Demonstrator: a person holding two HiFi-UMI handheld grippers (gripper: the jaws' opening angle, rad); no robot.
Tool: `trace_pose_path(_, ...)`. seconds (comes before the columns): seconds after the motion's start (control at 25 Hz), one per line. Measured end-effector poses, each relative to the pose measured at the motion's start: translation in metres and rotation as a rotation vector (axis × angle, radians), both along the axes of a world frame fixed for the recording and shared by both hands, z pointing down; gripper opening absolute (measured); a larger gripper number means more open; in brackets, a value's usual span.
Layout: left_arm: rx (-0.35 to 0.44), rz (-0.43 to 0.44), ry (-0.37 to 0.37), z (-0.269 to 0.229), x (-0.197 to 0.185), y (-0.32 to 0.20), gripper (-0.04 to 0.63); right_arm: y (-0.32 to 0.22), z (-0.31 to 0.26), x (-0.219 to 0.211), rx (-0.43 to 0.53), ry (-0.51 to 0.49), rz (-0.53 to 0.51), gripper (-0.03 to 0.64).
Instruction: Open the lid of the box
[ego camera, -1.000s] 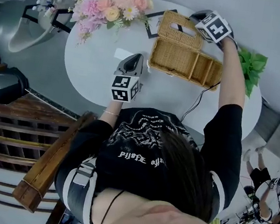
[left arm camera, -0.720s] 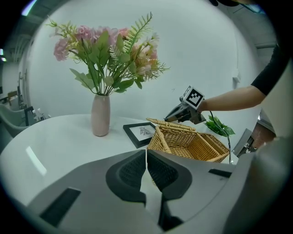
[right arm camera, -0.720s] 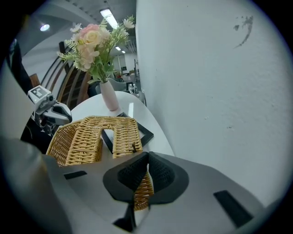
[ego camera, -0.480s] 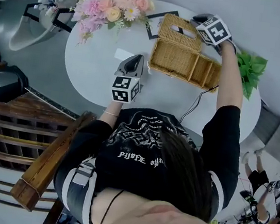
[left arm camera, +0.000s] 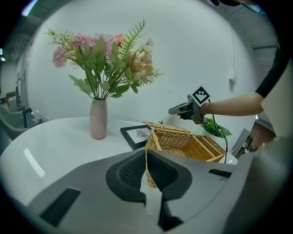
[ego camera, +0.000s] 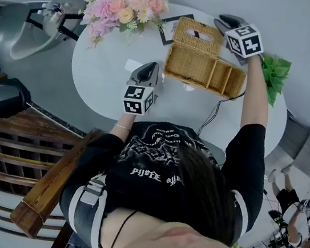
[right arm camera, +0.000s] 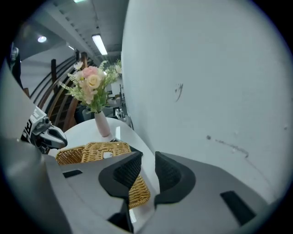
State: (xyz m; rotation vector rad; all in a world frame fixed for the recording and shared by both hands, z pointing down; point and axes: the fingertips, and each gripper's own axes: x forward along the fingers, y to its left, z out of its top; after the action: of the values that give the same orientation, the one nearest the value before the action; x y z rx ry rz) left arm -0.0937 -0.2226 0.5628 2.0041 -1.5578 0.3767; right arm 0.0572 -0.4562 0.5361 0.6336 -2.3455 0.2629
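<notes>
Toward the far right edge of the white table (ego camera: 104,78) sits the wicker box (ego camera: 208,74). Its long axis runs left to right along that edge, and its mouth faces up. The lid (ego camera: 200,35) is raised on the far side, handle slot showing. The right gripper (ego camera: 225,22) hovers just beside the lid's top, its jaws a narrow way apart and holding nothing. Near the table's front edge, the left gripper (ego camera: 147,70) points at the box, its jaws drawn together and empty.

Rough woven wicker box (ego camera: 204,61); smooth, glossy white table (ego camera: 101,80); matt grey plastic left tongs (left arm camera: 145,157).
</notes>
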Motion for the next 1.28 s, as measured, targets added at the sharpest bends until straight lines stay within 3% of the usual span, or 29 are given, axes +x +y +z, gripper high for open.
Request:
trace_pose_path(0.36,0.065,0.031,0.01,-0.027,0.008,0.01,0.028,0.039,-0.083,0.007,0.224,-0.108,0.069,0.11)
trace_pose_path(0.64,0.122,0.056,0.03,-0.047,0.018,0.023,0.028,0.088,-0.13,0.023,0.326,-0.19,0.184,0.107)
trace_pose_path(0.96,0.182,0.063,0.03,-0.068,0.018,0.036,0.028,0.141,-0.147,0.03,0.356,-0.254,0.31,0.106)
trace_pose_path(1.28,0.215,0.069,0.035,-0.079,0.02,0.049,0.028,0.202,-0.123,0.029,0.302,-0.348,0.403,0.103)
